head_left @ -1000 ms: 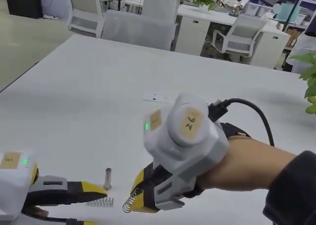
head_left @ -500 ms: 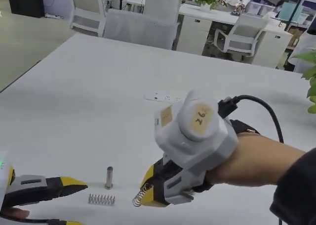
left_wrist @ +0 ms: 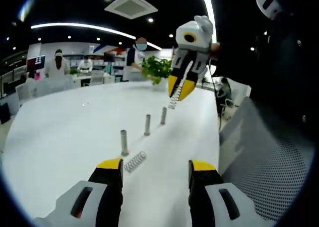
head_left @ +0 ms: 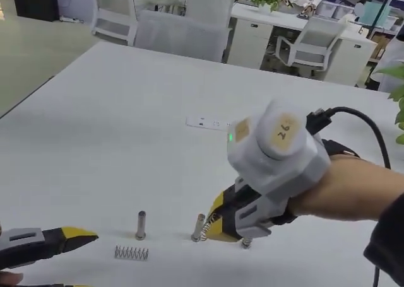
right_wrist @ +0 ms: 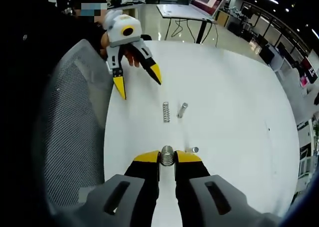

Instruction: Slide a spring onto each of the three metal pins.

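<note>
Swinging rightward along the near edge of the table (head_left: 158, 110), the right gripper (head_left: 212, 224), jaws clamped on a spring (right_wrist: 167, 155), has left the first metal pin (head_left: 141, 225) and now holds it tilted just beside the top of the middle pin (head_left: 198, 228), not yet threaded. The left gripper (left_wrist: 155, 167), jaws apart and empty, has drawn back toward the near-left corner. A loose spring (head_left: 131, 253) lies by the first metal pin; every pin looks bare, so threading is only starting.
</note>
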`<state>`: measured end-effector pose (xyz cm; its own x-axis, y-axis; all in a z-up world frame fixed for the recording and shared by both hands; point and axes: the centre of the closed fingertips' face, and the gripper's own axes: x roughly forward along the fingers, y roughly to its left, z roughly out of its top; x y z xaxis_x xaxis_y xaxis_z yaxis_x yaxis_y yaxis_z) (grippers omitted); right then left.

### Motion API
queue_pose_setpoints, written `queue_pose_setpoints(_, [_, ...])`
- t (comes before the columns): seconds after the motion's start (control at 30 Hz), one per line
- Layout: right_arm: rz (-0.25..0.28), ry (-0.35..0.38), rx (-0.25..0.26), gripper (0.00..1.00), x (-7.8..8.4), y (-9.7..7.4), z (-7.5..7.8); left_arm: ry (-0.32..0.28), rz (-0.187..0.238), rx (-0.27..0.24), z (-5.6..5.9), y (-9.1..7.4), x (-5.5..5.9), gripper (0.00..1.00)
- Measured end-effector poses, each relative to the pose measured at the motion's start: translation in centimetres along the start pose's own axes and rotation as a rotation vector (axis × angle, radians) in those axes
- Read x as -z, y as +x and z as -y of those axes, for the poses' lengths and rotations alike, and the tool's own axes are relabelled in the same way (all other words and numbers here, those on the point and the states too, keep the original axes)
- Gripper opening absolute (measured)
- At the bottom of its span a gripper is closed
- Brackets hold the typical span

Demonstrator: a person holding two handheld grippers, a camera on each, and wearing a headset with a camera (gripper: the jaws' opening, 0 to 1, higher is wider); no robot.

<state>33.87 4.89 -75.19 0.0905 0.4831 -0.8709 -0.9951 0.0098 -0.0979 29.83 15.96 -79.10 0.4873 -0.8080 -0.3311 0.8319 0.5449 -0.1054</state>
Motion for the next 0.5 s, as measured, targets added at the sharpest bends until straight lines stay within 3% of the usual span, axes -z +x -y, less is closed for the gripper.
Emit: queue_pose_setpoints(0.5, [-0.079, -0.019, 0.067, 0.08, 0.9, 0.0, 3.6, -0.002, 0.009, 0.004, 0.5, 0.4, -0.1, 0.48])
